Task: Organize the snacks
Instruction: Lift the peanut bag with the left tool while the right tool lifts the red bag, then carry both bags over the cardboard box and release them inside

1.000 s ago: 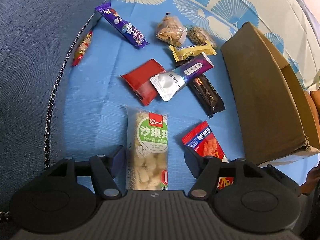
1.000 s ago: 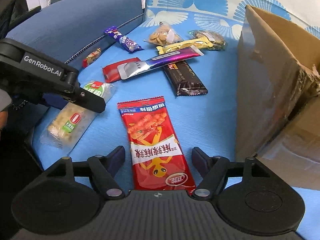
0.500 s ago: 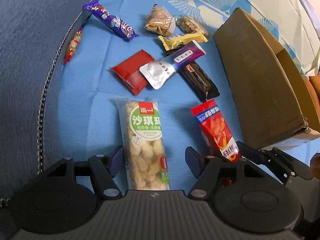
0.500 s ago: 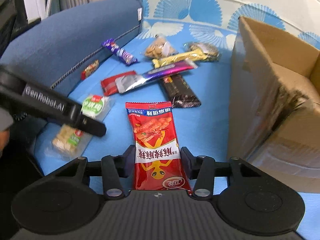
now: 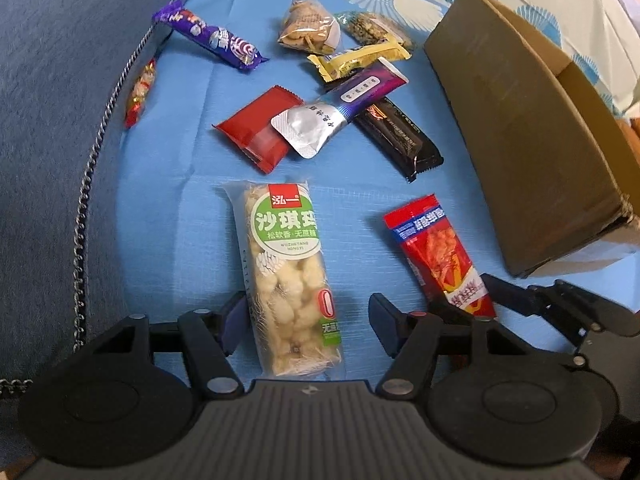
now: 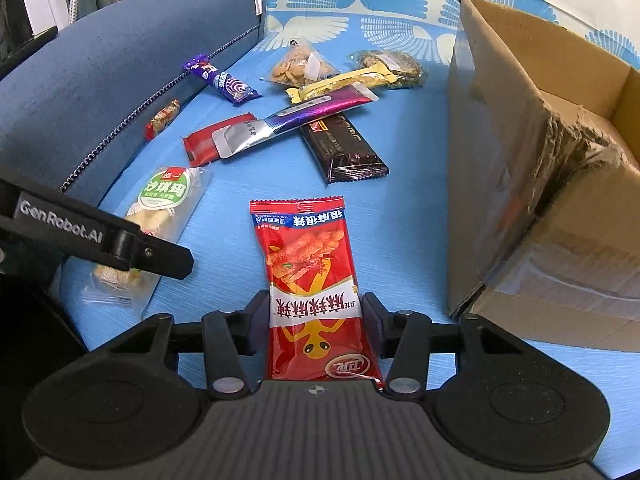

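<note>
We are straddling the clear-wrapped rice cake bar [image 5: 290,276] with our left gripper [image 5: 306,322], its jaws just closing in yet standing off the wrapper on the blue cloth [image 5: 168,184]. Our right gripper [image 6: 316,322] is pinching the red spicy snack packet [image 6: 312,280], seemingly flat beside the cardboard box [image 6: 512,168].

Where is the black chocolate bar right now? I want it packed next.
In the right wrist view the black chocolate bar lies mid-sofa, partly under the purple-and-silver packet, left of the cardboard box.
</note>
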The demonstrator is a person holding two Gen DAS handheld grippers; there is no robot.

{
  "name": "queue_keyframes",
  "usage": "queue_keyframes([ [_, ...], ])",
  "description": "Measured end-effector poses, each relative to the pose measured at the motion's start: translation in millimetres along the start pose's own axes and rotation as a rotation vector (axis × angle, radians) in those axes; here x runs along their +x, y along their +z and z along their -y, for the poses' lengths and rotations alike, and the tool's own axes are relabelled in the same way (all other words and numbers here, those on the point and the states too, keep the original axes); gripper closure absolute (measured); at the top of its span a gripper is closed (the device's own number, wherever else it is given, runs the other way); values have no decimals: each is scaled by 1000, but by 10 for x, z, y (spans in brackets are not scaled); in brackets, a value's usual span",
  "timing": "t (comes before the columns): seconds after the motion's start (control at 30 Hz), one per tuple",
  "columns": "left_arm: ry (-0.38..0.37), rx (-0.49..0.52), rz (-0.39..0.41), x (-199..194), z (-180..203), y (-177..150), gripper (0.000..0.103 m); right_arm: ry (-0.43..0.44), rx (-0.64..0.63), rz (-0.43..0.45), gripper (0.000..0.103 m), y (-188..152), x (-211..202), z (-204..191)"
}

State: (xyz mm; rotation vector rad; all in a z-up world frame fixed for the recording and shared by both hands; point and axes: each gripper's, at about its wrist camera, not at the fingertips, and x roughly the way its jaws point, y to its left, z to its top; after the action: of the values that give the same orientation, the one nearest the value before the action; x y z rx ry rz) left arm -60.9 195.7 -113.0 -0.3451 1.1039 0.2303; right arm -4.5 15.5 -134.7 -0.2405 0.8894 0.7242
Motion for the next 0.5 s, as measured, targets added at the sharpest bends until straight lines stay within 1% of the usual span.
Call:
queue_keyframes([
  [0.03, 19, 10, 5, 0, 15, -3, 50, -1, -2, 3, 53, -4, -3, -3],
  [0.07, 30, 16, 12, -5, 23, -6, 58, -3, -4, 6, 53, -2, -5, -2],
  [0.1, 28, 18, 20, -11, 21, -8, 62, -5, -7, 10, 53, -1, -9, -8],
  [0.2, 12, 17, 44, -41, 15, -7, 62, -14, -14, 33, 54, -6, -73, -13],
  [0.3, -30, 7, 91, -119, -5, -12, 63, -7, -9, 72, 55, 12, -208, -2],
  [0.37, -55, 7, 134, -196, -15, -30, 63, -8, -16, 101, 55, 30, -314, -8],
  [0.43, -93, 14, 197, -307, -7, -60, 63, -17, -22, 131, 55, 59, -432, -19],
  [0.5, -108, 24, 255, -403, 2, -92, 63, -28, -18, 163, 55, 94, -565, -23],
])
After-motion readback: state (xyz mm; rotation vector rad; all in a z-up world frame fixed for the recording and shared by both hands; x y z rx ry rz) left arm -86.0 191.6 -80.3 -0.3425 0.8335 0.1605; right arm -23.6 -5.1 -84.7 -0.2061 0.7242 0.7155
